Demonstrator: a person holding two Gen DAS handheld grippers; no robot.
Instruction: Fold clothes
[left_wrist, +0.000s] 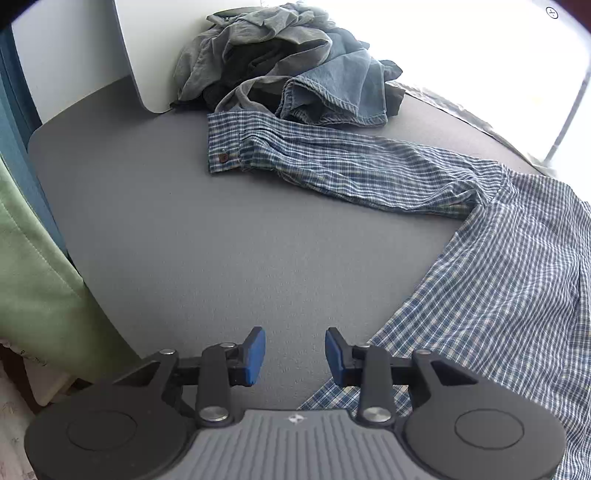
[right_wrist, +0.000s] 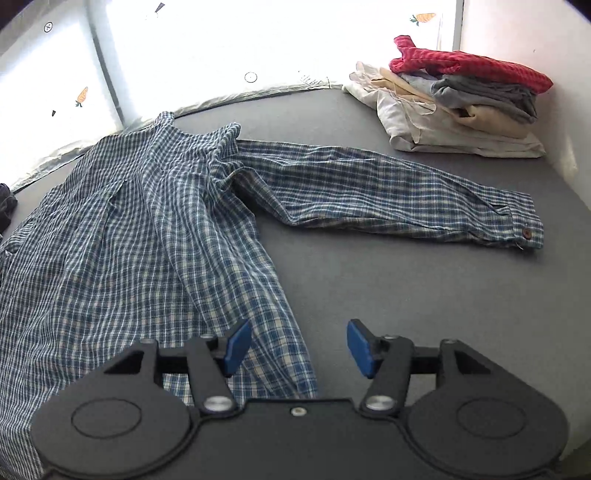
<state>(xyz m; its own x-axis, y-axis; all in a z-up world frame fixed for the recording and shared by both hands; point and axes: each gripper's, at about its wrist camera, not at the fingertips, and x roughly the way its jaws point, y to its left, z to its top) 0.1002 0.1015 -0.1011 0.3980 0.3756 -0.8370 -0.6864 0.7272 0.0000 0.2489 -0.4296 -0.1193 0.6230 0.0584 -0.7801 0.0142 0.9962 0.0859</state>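
Note:
A blue-and-white plaid shirt (right_wrist: 122, 236) lies spread flat on the grey table (right_wrist: 424, 295). In the left wrist view its body (left_wrist: 517, 277) fills the right side, and one sleeve (left_wrist: 332, 162) stretches left to a buttoned cuff (left_wrist: 223, 157). In the right wrist view the other sleeve (right_wrist: 388, 188) reaches right to its cuff (right_wrist: 526, 230). My left gripper (left_wrist: 294, 356) hangs open over bare table beside the shirt's lower edge. My right gripper (right_wrist: 297, 347) is open above the shirt's lower right edge, with nothing between its blue pads.
A heap of unfolded grey and denim clothes (left_wrist: 280, 62) sits at the far end in the left wrist view, next to a white panel (left_wrist: 136, 55). A folded stack with a red garment on top (right_wrist: 469, 96) stands at the far right. Green fabric (left_wrist: 33, 280) hangs at the left table edge.

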